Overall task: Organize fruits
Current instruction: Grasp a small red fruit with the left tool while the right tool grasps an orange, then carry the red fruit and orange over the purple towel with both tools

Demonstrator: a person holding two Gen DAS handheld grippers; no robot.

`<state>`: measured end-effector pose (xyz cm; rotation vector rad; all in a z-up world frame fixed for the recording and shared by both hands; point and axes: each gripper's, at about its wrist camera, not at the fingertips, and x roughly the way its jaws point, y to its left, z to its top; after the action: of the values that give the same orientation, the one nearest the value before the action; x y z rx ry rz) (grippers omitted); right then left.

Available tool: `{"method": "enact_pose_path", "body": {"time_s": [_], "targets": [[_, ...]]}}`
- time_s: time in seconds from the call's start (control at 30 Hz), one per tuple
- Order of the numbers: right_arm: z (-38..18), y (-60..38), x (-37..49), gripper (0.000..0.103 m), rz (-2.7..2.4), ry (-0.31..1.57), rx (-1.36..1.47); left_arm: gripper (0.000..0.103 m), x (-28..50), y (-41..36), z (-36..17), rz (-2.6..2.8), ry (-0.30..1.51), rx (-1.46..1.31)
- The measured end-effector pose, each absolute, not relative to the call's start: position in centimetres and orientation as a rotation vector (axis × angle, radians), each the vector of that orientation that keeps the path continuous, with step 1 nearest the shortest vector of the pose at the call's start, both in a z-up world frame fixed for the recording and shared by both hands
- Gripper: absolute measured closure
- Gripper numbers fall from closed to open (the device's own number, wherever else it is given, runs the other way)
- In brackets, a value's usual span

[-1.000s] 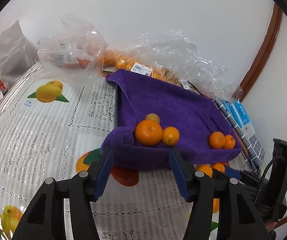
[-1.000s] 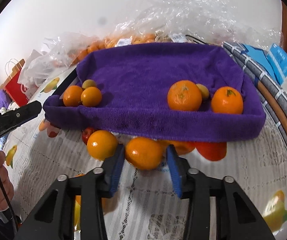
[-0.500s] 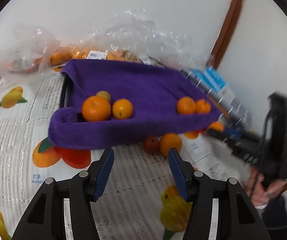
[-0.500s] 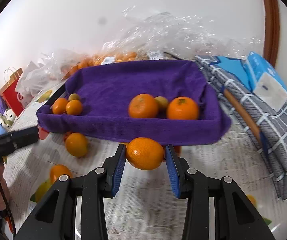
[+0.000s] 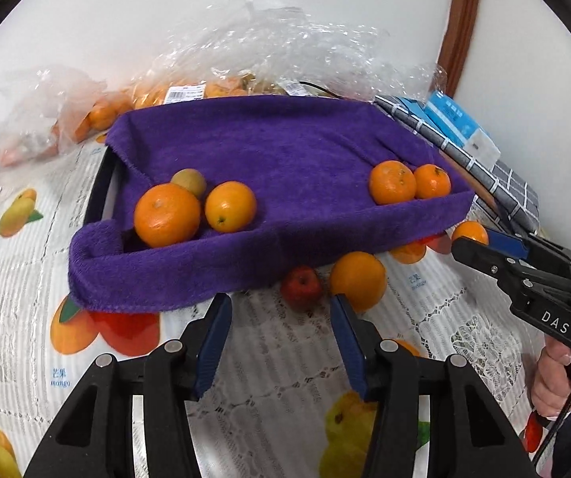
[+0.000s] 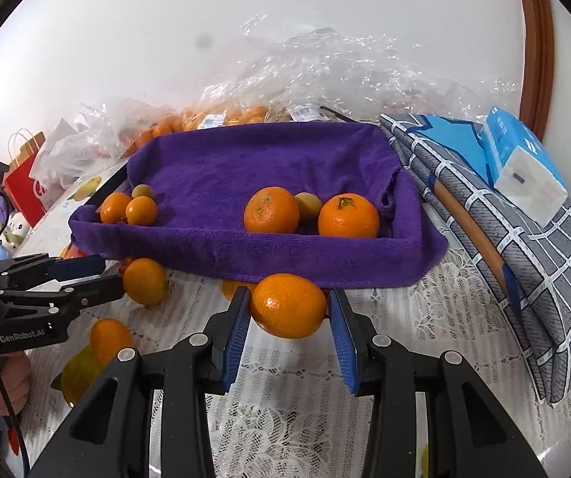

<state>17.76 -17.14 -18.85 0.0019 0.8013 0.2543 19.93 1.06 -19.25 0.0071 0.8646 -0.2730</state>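
Note:
A tray lined with a purple towel (image 5: 285,143) (image 6: 269,159) holds oranges (image 5: 167,215) at its left end and two more oranges (image 5: 392,182) at its right end. My right gripper (image 6: 288,298) is shut on an orange (image 6: 287,306), lifted just off the table in front of the tray's right half. My left gripper (image 5: 279,318) has its jaws closing with nothing between them. Just beyond its tips, against the tray's front, lie a small red apple (image 5: 300,287) and a loose orange (image 5: 358,281). Each gripper also appears in the other's view: the left gripper (image 6: 110,279) and the right gripper (image 5: 480,245).
Clear plastic bags of oranges (image 5: 269,55) are heaped behind the tray. A folded grey checked cloth (image 6: 532,239) with a blue tissue pack (image 6: 524,159) lies to its right. A red paper bag (image 6: 22,183) stands at far left. Another orange (image 6: 108,336) lies on the lace tablecloth.
My left gripper swung right from the tray's left corner to face the apple and loose orange, its jaws narrowing. My right gripper lifted its orange and carried it right along the tray's front.

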Motion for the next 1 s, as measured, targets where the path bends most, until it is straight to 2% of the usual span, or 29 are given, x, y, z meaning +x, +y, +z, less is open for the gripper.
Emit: {"method": "enact_pose_path", "body": {"time_s": [0.2, 0.27, 0.33, 0.43, 1.0], "targets": [[-18.9, -17.3, 17.8, 0.063, 0.252, 0.805, 0.012, 0.054, 20.6, -0.7, -19.4, -0.283, 0.867, 0.05], [-19.0, -17.3, 17.9, 0.063, 0.251, 0.809, 0.01, 0.059, 20.7, -0.8, -19.4, -0.286, 0.866, 0.051], [-19.0, -17.2, 17.8, 0.063, 0.251, 0.807, 0.007, 0.071, 20.9, -0.6, -19.6, -0.288, 0.879, 0.04], [-19.0, -17.2, 17.9, 0.063, 0.251, 0.81, 0.004, 0.08, 21.0, -0.1, -19.6, -0.308, 0.88, 0.002], [-18.8, -17.5, 17.8, 0.063, 0.257, 0.794, 0.034, 0.08, 19.9, 2.5, -17.7, -0.358, 0.758, -0.164]]}}
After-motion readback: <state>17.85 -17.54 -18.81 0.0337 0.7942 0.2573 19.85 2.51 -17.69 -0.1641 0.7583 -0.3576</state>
